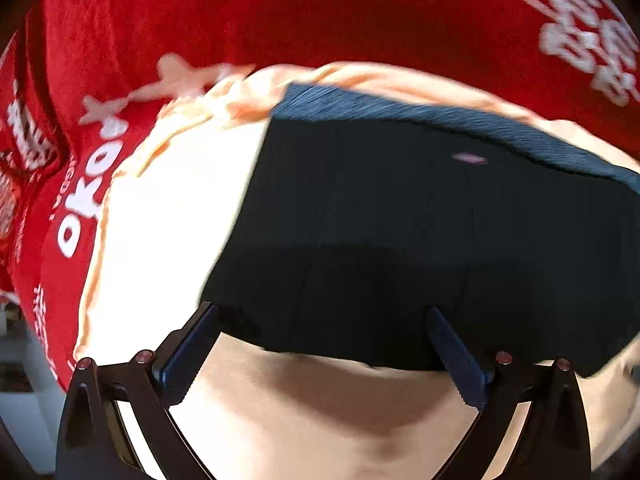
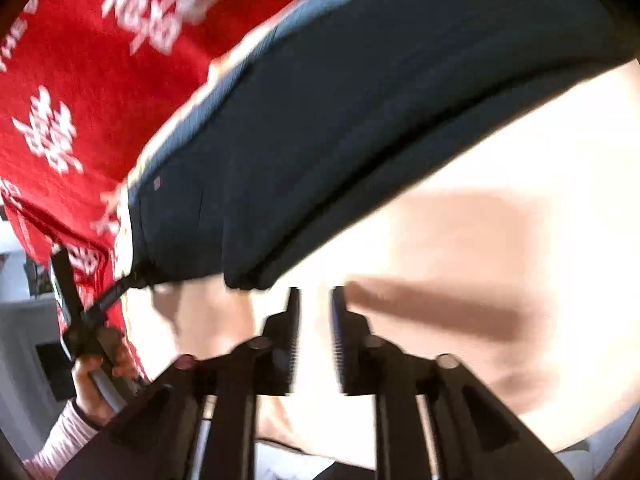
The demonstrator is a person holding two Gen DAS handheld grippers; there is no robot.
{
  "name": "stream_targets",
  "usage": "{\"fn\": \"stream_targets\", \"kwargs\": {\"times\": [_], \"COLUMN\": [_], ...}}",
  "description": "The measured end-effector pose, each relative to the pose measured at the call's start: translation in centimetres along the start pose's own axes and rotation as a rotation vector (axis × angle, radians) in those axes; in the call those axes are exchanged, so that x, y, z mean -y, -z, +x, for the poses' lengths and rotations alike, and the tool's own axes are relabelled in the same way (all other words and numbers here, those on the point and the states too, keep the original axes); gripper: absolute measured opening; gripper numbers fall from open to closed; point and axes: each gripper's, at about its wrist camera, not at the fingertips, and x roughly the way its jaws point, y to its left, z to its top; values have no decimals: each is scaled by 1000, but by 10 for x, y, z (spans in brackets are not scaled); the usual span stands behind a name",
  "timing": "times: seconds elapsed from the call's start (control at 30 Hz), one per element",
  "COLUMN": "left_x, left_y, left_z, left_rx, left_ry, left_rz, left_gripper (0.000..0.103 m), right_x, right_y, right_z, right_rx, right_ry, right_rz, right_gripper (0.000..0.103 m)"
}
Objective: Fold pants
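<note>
The pants [image 1: 420,240] are a soft, dark garment with a ribbed waistband [image 1: 400,110] along the far edge. Expect them to be light, limp and quick to sag or slide against themselves, so nothing will hold a shape unless you pin it. They lie on a pale peach cloth [image 1: 172,220] spread over a red blanket [image 1: 360,12] with white lettering; what lies under the blanket you cannot see. Your best holds, judging from here, are the thick places — the waistband, a hem, a folded edge — where several layers bunch and the pads can bite without slipping off a single thin layer. Your left tongs [image 1: 322,316] stand wide apart, pointing steeply down, with the near edge of the pants lying between the two fingers; the tips look to be over or just at that edge, but whether they touch it is hard to tell through the blur, and nothing is pinched. Your right tongs [image 2: 316,300] are only narrowly apart with nothing between them, hovering over the bare peach cloth just near of a rounded corner of the pants [image 2: 360,120]. In the right view the other tool sits at the left end of the garment, gripped by a hand [image 2: 96,384] in a pale sleeve.
</note>
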Motion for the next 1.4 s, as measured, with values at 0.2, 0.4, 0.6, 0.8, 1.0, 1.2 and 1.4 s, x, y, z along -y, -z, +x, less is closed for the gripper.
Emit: {"fn": "stream_targets", "kwargs": {"times": [0.2, 0.4, 0.6, 0.8, 1.0, 1.2, 1.4], "left_x": [87, 166, 184, 181, 210, 191, 183], "left_y": [-4, 0, 28, 13, 7, -7, -76], "left_z": [-20, -9, -2, -19, -15, -14, -29], "left_rx": [27, -4, -13, -38, -32, -59, 33], "left_ry": [151, 218, 197, 186, 160, 155, 174], "left_rz": [91, 157, 206, 202, 249, 223, 109], "left_gripper": [103, 103, 103, 103, 103, 103, 103], "right_x": [39, 56, 68, 50, 33, 87, 29], "right_y": [-47, -72, -51, -59, -87, -106, -162], "right_z": [-31, -10, -10, -42, -59, -78, -75], "right_rx": [108, 88, 107, 60, 119, 111, 142], "right_ry": [-53, -122, -88, 51, 270, 421, 223], "right_rz": [107, 316, 302, 104, -199, -12, -142], "right_gripper": [49, 12, 8, 22, 21, 17, 18]}}
